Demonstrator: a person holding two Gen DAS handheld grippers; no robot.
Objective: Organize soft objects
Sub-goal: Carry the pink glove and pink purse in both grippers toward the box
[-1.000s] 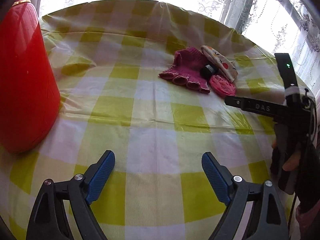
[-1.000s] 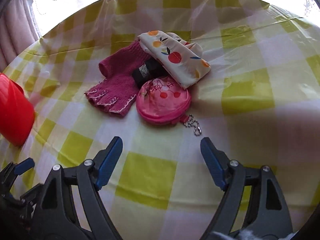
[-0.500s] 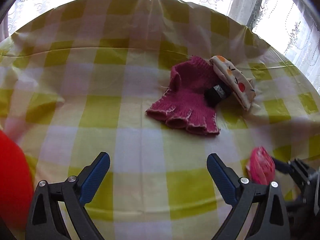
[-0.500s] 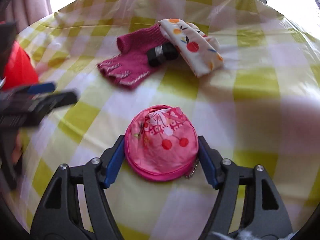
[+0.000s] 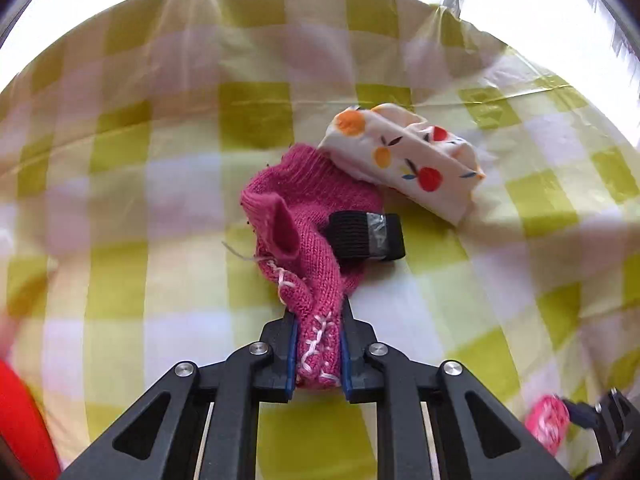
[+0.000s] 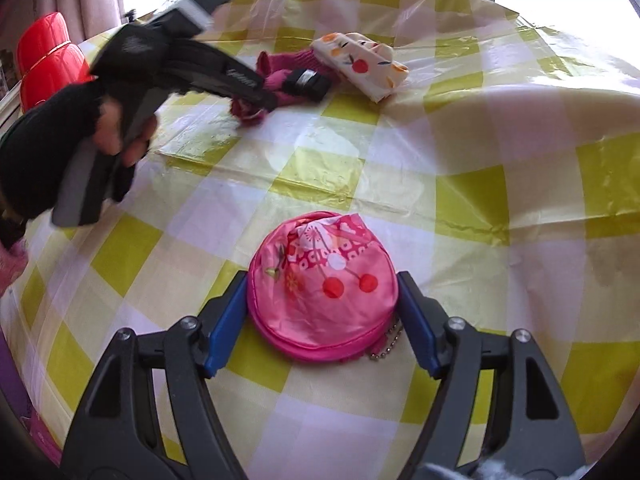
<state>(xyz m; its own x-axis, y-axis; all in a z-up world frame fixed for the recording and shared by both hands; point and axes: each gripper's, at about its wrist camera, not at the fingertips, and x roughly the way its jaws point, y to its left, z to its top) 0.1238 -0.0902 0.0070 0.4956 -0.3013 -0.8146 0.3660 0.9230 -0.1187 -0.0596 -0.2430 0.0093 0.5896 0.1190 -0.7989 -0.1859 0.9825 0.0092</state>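
My left gripper (image 5: 318, 350) has just been closing and now pinches the fingertip end of the magenta knit glove (image 5: 304, 240), which trails ahead of the jaws on the checked tablecloth (image 5: 160, 280). Just beyond the glove lie a black band (image 5: 366, 236) and a fruit-print cloth (image 5: 404, 160). My right gripper (image 6: 322, 308) clamps the round pink pouch (image 6: 322, 284) between its blue pads. A red container (image 6: 48, 60) stands far left.

No text can be read; the white lettering on the left gripper (image 6: 256, 98) arm is too blurred.
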